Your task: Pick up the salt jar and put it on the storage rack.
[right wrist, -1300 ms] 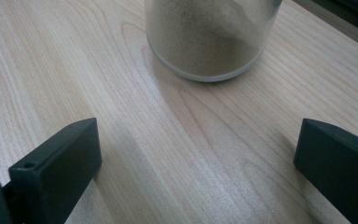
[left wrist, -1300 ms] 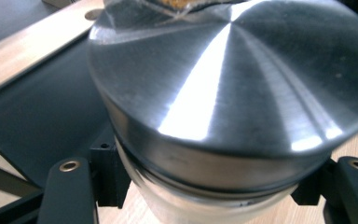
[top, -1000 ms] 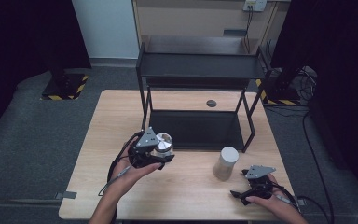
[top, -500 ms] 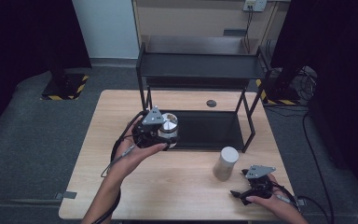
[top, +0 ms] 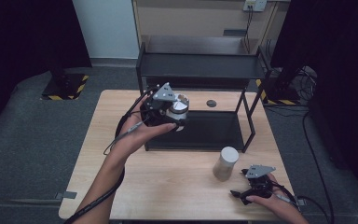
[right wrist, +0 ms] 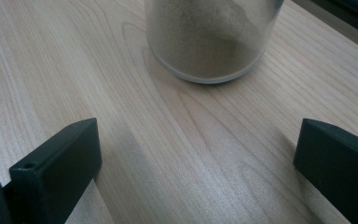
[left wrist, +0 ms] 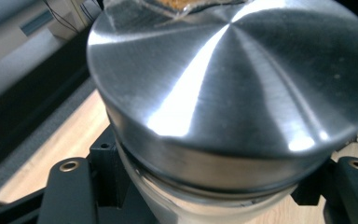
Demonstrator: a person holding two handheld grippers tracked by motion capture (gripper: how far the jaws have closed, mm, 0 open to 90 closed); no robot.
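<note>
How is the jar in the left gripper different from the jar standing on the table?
The held jar is lifted off the table, clamped in the left gripper in front of the black rack; the table jar stands upright on the wood, untouched, ahead of the open right gripper. The held jar looks tilted; the table jar is straight. Both are round with flat silvery lids.

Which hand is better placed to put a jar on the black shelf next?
Left. The left gripper already grips the steel-lidded jar lifted beside the black shelf. The right gripper rests open on the table, short of the second jar.
</note>
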